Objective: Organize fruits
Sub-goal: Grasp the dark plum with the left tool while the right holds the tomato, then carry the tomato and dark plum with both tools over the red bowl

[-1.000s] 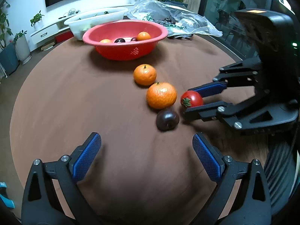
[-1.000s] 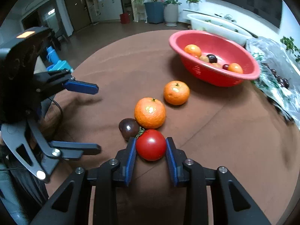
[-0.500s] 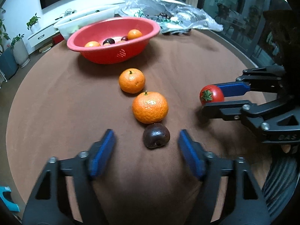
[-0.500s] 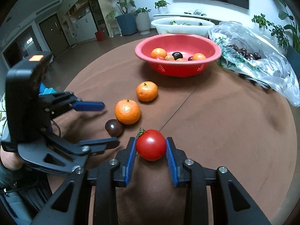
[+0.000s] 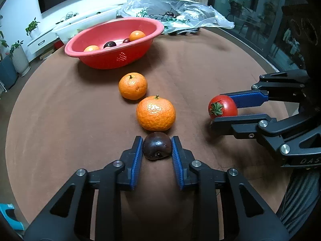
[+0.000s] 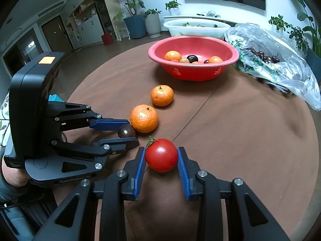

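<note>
A dark plum (image 5: 157, 148) lies on the brown table just in front of two oranges, the nearer one (image 5: 155, 113) and a farther one (image 5: 133, 86). My left gripper (image 5: 156, 140) is closing, and its blue pads touch both sides of the plum. The right wrist view shows that plum (image 6: 126, 131) between the left gripper's (image 6: 131, 132) fingers. My right gripper (image 6: 161, 150) is shut on a red tomato (image 6: 161, 155), held off to the right of the fruit row and seen from the left as the tomato (image 5: 222, 106). A red basket (image 5: 120, 60) with several fruits stands behind.
A clear plastic bag (image 6: 270, 60) with dark cherries lies right of the red basket (image 6: 192, 72). A white tub (image 6: 196, 28) sits behind it. The round table's edge (image 5: 260, 58) curves on the right. Potted plants and cabinets stand beyond.
The left gripper moved up to the plum and closed from wide open onto it. The right gripper carried the tomato away from the fruit row, rightward in the left wrist view.
</note>
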A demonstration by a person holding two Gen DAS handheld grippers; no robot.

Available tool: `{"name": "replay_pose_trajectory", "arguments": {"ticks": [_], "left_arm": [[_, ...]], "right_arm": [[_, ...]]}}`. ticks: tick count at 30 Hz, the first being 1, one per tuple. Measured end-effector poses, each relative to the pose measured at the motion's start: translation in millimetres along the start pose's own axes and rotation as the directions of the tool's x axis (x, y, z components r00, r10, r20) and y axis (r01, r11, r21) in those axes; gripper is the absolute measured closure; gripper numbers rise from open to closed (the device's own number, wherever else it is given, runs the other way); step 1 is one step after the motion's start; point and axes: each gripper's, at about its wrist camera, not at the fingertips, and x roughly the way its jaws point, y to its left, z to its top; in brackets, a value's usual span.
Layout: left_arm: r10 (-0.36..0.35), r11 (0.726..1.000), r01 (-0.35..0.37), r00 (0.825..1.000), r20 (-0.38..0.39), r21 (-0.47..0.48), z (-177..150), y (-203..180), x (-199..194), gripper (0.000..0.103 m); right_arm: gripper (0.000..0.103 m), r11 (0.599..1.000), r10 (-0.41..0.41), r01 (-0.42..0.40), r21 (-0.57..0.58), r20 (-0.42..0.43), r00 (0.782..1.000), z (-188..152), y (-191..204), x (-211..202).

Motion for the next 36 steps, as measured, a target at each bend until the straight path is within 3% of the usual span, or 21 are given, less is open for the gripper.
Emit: {"name": "replay_pose_trajectory", "arguments": {"ticks": [24, 36], "left_arm": [[-0.048, 0.995, 0.053, 0.997, 0.055, -0.081, -13, 25, -30, 0.077], [-0.014, 0.995, 0.024, 0.995, 0.098, -0.100, 7, 60, -45, 0.077]], "right_arm": [[0.069, 0.999, -0.012, 0.013, 0.047, -0.026, 1.000, -2, 11, 8], [0.069, 0.994, -0.099, 0.101, 0.053, -0.029, 0.995, 15, 10, 6]]}}
